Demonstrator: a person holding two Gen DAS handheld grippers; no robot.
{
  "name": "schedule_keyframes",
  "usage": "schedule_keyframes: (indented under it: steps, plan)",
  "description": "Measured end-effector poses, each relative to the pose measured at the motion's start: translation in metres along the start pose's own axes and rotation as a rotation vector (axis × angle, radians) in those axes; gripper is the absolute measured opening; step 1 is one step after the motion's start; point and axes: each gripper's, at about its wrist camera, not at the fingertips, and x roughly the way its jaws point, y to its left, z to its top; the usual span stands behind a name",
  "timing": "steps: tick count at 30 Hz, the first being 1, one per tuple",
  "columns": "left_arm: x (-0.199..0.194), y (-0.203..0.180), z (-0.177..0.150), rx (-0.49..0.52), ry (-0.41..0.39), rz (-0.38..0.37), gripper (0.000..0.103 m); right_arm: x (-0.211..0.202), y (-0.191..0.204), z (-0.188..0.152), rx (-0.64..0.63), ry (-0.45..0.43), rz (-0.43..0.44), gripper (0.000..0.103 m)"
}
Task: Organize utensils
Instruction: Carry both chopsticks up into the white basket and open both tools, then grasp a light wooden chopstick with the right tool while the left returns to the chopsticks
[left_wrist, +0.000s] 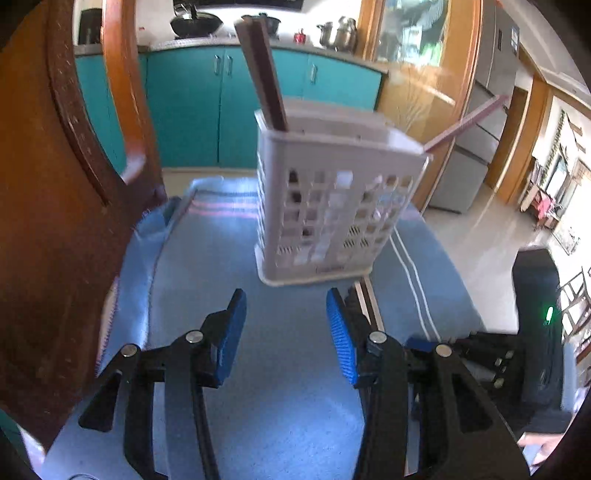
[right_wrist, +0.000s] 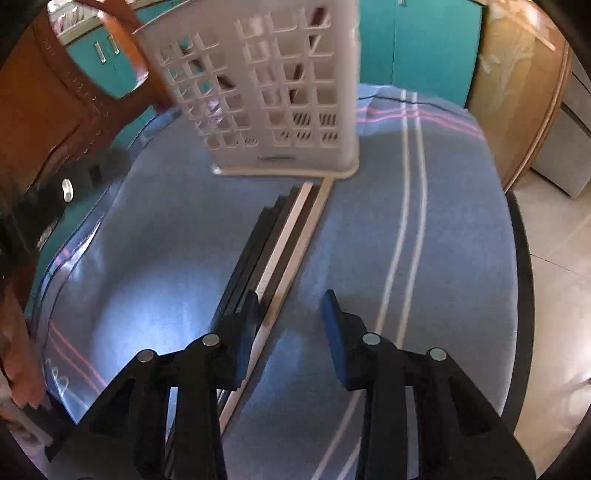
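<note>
My left gripper (left_wrist: 286, 321) and right gripper (right_wrist: 290, 325) hover part-open and empty, chopsticks (right_wrist: 291, 229) under the right, utensil basket (left_wrist: 332, 206) ahead.

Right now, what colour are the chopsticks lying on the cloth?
Mixed: black ones beside pale cream ones, in front of the holder. Clearest in the right wrist view.

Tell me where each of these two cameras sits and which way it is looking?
Left wrist view: sits on the left hand-held gripper, looking forward and down over the blue cloth at the white utensil basket; its own open fingers show, and the other gripper to the right.
Right wrist view: sits on the right hand-held gripper, tilted more steeply down at the chopsticks lying on the cloth before the basket; its open fingers show, and a hand at the left edge.
Shared: basket, cloth, chopsticks, teal cabinets.
</note>
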Motion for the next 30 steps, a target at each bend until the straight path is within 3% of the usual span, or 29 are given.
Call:
schedule_keyframes:
  steps: [5, 9, 14, 22, 27, 30]
  plan:
    - [0.017, -0.009, -0.012, 0.023, 0.088, -0.083, 0.046, 0.001, -0.021, 0.001, 0.069, 0.007, -0.034, 0.035]
    - [0.035, -0.025, -0.028, 0.066, 0.171, -0.139, 0.046, -0.007, -0.039, -0.002, 0.126, -0.048, -0.044, 0.035]
    - [0.053, -0.042, -0.044, 0.125, 0.249, -0.091, 0.049, -0.022, -0.061, -0.002, 0.185, -0.122, -0.031, 0.035]
    - [0.053, -0.027, -0.043, 0.057, 0.235, -0.016, 0.049, -0.028, -0.056, -0.009, 0.156, -0.134, -0.038, 0.035]
    - [0.046, -0.011, -0.041, -0.009, 0.229, -0.03, 0.048, -0.029, -0.047, -0.011, 0.138, -0.134, -0.031, 0.035]
    - [0.048, -0.011, -0.042, 0.004, 0.233, -0.017, 0.049, -0.025, -0.044, -0.011, 0.131, -0.123, -0.028, 0.035]
